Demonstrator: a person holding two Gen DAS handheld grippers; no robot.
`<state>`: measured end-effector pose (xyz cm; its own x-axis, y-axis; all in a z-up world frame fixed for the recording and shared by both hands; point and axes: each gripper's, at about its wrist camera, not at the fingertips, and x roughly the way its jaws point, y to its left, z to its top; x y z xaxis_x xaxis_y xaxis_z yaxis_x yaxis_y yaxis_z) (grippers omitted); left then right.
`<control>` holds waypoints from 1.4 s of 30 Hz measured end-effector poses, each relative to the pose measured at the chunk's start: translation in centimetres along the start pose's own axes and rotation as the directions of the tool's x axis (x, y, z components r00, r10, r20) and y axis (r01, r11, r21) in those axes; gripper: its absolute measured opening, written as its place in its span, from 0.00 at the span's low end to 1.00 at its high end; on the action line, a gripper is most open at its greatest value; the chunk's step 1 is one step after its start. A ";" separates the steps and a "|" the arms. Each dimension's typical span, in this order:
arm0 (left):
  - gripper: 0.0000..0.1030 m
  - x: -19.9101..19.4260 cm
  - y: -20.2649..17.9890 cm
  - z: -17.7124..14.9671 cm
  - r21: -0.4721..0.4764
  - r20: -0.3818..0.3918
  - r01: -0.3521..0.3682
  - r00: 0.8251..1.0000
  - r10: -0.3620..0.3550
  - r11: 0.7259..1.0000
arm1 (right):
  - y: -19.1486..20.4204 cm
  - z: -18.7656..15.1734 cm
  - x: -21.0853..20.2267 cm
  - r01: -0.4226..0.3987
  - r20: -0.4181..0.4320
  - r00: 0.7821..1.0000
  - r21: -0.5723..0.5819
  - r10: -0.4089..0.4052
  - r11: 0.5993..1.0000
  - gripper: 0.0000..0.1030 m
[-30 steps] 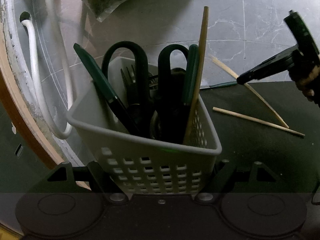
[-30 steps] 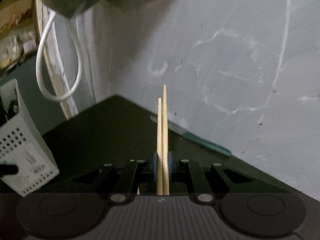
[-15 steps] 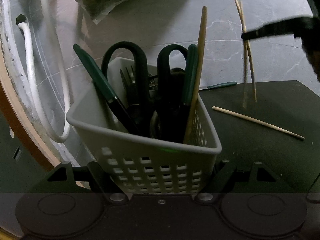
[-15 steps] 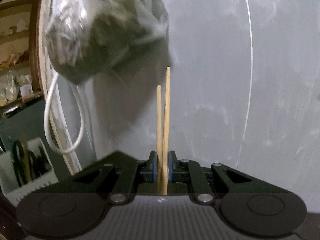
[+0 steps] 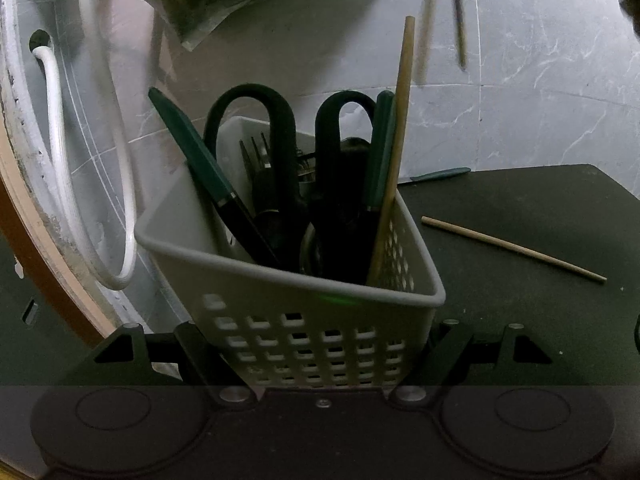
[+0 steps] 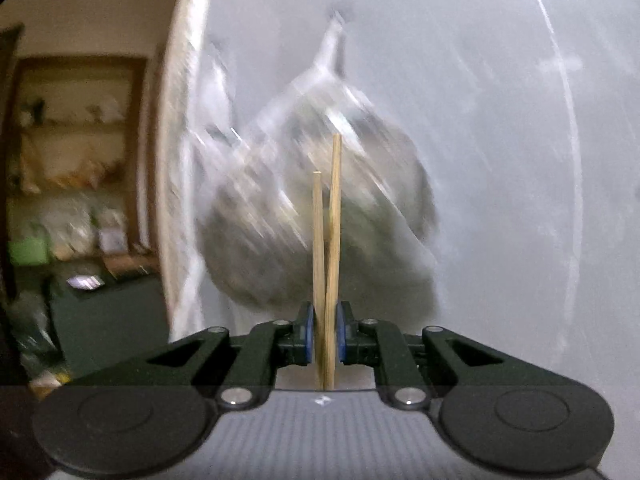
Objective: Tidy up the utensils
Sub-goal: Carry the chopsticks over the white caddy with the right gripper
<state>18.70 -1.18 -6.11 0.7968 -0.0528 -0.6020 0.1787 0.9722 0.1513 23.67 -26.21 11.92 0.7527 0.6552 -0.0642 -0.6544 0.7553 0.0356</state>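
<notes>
Two pale wooden chopsticks, upright and side by side, pinched between the blue pads of the right gripper, held in the air before a blurred clear plastic bag on the grey wall. White perforated plastic basket, clamped between the left gripper fingers at the dark mat's left edge, holding black-handled scissors, green-handled utensils, a fork and one wooden chopstick. One loose wooden chopstick mid-mat right of the basket; green-handled utensil at the far edge.
</notes>
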 end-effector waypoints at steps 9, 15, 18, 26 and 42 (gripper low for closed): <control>0.79 0.0 0.1 0.0 -0.001 0.002 0.002 1.000 -0.002 1.000 | 4.8 2.2 1.2 -0.220 0.101 0.972 0.083 0.211 0.972 0.13; 0.79 0.0 0.1 0.0 -0.006 0.006 0.003 1.000 -0.003 1.000 | 6.7 0.2 2.2 -0.268 0.032 0.963 0.148 0.266 0.952 0.13; 0.79 0.0 0.1 0.0 -0.010 0.007 0.005 1.000 -0.005 1.000 | 7.2 -0.3 1.9 -0.265 0.010 0.964 0.164 0.267 0.950 0.13; 0.79 0.0 0.2 -0.1 -0.009 0.008 0.009 1.000 -0.008 1.000 | 7.0 -0.9 0.6 -0.217 0.026 0.976 0.191 0.216 0.957 0.13; 0.79 0.1 0.3 -0.1 -0.012 0.011 0.011 1.000 -0.011 1.000 | 7.4 -1.4 2.9 -0.151 -0.027 0.987 0.145 0.157 0.978 0.13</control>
<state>18.77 -0.84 -6.14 0.8010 -0.0656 -0.5950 0.1805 0.9742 0.1356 20.89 -18.77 10.62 0.6388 0.7647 -0.0847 -0.7431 0.6418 0.1895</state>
